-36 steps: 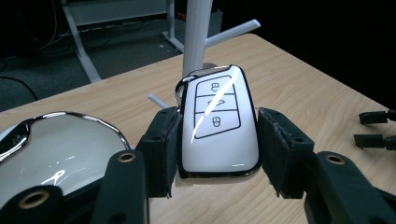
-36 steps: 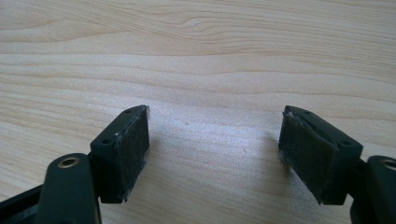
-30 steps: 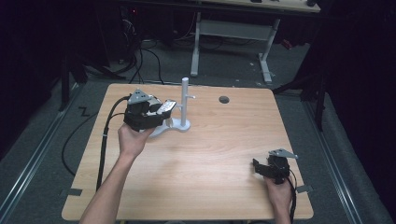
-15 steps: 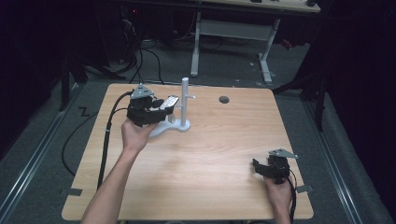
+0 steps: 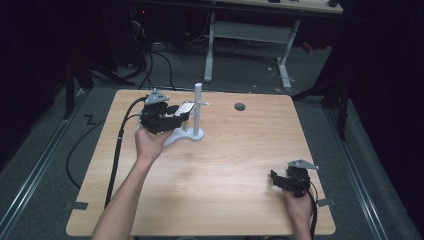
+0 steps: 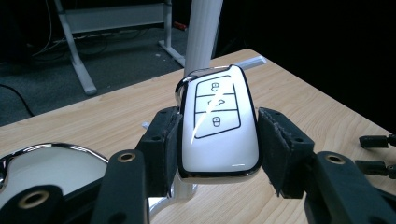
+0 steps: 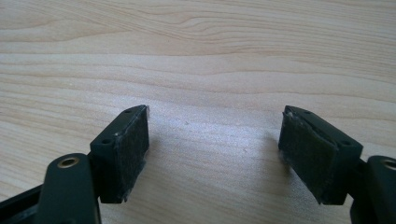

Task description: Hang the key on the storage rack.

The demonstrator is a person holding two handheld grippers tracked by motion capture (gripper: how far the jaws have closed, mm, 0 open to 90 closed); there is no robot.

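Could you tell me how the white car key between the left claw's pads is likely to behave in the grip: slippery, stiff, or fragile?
The car key looks glossy, with a bright glare streak, so it may slip against the pads. Its hard shell with chrome trim suggests it is stiff, not floppy. It seems small and probably light, so the left claw likely needs only modest squeeze.

Over the last second, the left gripper [image 5: 181, 113], held in the person's left hand [image 5: 150, 141], has shifted a little toward the far edge of the table [image 5: 215, 195] and slightly to the left, so it now sits higher beside the white stand [image 5: 192, 131] than it did. The white car key fob [image 5: 186, 108] it carries has travelled with it and now lies just beside the stand's upright post [image 5: 198, 107], near the post's small side peg [image 5: 204, 104]. The person's left forearm [image 5: 125, 200] has stretched forward with the move.
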